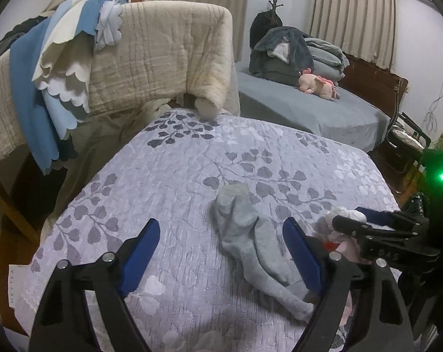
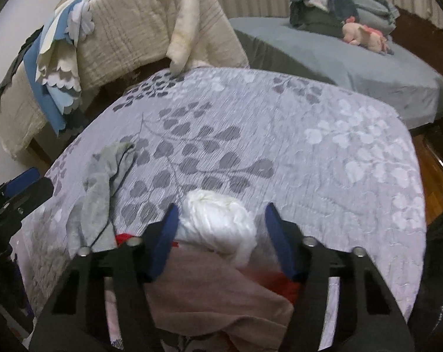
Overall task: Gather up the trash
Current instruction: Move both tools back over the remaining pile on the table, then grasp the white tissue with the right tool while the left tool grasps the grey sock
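Tissue wad [image 2: 218, 220], white and crumpled, lying on the leaf-patterned cover of the table [image 2: 280, 123], near its front edge and resting partly on a pink cloth [image 2: 209, 287] with something red [image 2: 288, 287] showing beneath. It sits directly ahead of the right gripper [image 2: 221, 234], between the two blue pads [image 2: 164, 240], which stand apart on either side of it; whether the left pad touches it cannot be told, and the right pad shows a clear gap (the gripper is spread, holding nothing). The wad is roughly round, so no long axis constrains the grasp; closing the jaws where they stand would likely take it.

In the left wrist view the same wad [image 1: 344, 215] appears off to the right, partly hidden behind the right gripper's finger. The left gripper [image 1: 221, 252] is likewise spread and empty, its right pad over a grey sock [image 1: 250, 234] that lies lengthwise, running from near that pad away toward the table's middle. The sock lies to the left of the wad, a little apart from it.

Judged from these positions, the right gripper is the nearer to the wad and already aligned with it; the left would have to cross over the sock to reach it.

Beyond the table stand a draped chair [image 1: 162, 52] and a bed [image 1: 309, 108].
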`<state>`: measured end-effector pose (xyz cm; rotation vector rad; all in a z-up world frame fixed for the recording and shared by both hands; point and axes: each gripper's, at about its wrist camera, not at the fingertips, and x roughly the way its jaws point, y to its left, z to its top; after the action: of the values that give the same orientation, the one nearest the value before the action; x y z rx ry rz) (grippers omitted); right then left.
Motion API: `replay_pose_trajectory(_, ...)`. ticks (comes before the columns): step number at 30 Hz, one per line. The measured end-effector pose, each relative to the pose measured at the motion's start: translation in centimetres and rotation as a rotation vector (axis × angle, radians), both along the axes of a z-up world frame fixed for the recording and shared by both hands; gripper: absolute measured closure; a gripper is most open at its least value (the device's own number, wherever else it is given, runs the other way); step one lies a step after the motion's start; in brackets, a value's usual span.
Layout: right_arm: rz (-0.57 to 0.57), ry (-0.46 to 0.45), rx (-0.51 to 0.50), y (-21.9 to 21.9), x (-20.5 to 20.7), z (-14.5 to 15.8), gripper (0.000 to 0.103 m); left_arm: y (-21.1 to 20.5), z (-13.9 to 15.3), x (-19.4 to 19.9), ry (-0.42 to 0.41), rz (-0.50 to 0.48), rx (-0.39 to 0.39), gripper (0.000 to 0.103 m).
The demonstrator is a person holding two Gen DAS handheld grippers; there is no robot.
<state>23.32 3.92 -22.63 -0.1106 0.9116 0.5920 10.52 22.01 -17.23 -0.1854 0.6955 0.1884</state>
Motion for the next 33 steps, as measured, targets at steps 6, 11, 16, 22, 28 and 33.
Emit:
replay_pose_trajectory(6, 0.004, -0.022, 0.016, -0.2, -0.4, 0.9, 0.065, -0.7, -0.4, 0.2, 0.007, -0.018, -0.018, 0.021)
replay_pose_trajectory(11, -0.022, -0.082, 0.039, -1.2, -0.5, 3.0, 0.065, -1.3, -0.7, 0.5, 0.015, -0.035, -0.037, 0.023)
replay_pose_trajectory(16, -0.042, -0.098, 0.046, -2.6, -0.7, 3.9, 0.065, -1.9, -1.8, 1.2, 0.045, -0.059, -0.066, 0.034)
replay_pose_trajectory(22, -0.051, -0.096, 0.030, -3.6, -1.3, 3.7, 0.065, -2.5, -3.7, 2.2, 0.112, -0.096, -0.112, 0.068)
replay_pose_trajectory(28, -0.049, -0.110, 0.029, -4.1, -2.0, 4.4, 0.065, -2.4, -3.6, 2.1, 0.108, -0.109, -0.145, 0.093)
replay_pose_trajectory(33, -0.052, -0.135, 0.048, -4.7, -2.5, 5.8, 0.065, -2.3, -1.1, 1.5, 0.045, -0.108, -0.150, 0.094)
